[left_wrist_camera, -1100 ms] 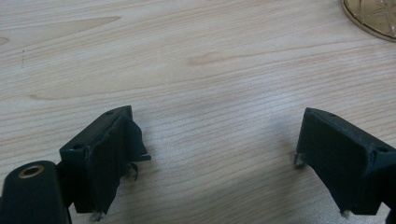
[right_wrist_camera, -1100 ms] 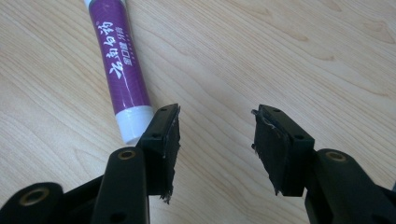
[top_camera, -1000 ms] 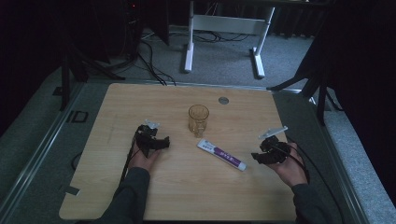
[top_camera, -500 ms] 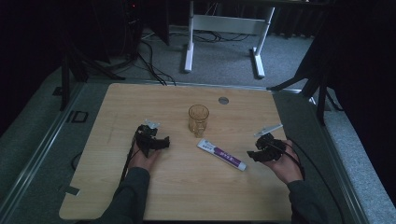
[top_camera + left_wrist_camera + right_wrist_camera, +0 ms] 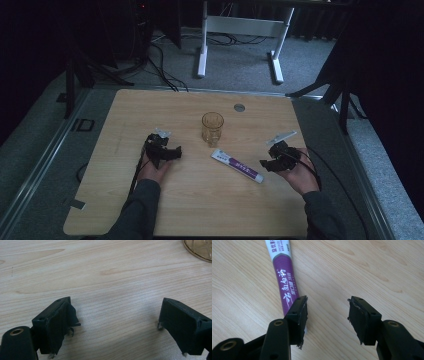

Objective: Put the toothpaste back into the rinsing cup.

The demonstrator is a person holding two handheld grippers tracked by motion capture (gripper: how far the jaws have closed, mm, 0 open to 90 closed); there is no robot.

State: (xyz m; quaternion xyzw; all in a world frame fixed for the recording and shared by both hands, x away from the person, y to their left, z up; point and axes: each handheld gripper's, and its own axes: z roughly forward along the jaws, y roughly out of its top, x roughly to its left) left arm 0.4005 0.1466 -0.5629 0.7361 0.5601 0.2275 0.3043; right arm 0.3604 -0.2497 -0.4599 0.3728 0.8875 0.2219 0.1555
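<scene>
A purple-and-white toothpaste tube (image 5: 237, 166) lies flat on the wooden table (image 5: 200, 210), slanting toward the front right. An amber glass (image 5: 212, 127) stands upright just behind it, mid-table. My right gripper (image 5: 264, 164) sits at the tube's near end, open. In the right gripper view the tube (image 5: 283, 277) runs away from the left jaw, outside the gap, and my right gripper (image 5: 327, 307) has bare wood between its jaws. My left gripper (image 5: 176, 153) rests left of the glass, open over bare wood (image 5: 115, 312). The glass base (image 5: 198, 250) peeks in at the top right corner.
A small round grommet (image 5: 239, 107) is set into the table near its far edge. Beyond the table stands a white frame leg (image 5: 202, 50) on grey carpet with cables. Cables trail from both grippers toward the table's front.
My right gripper has slid left, closing in on the near end of the toothpaste tube. The left gripper, the glass and the tube have stayed put.
</scene>
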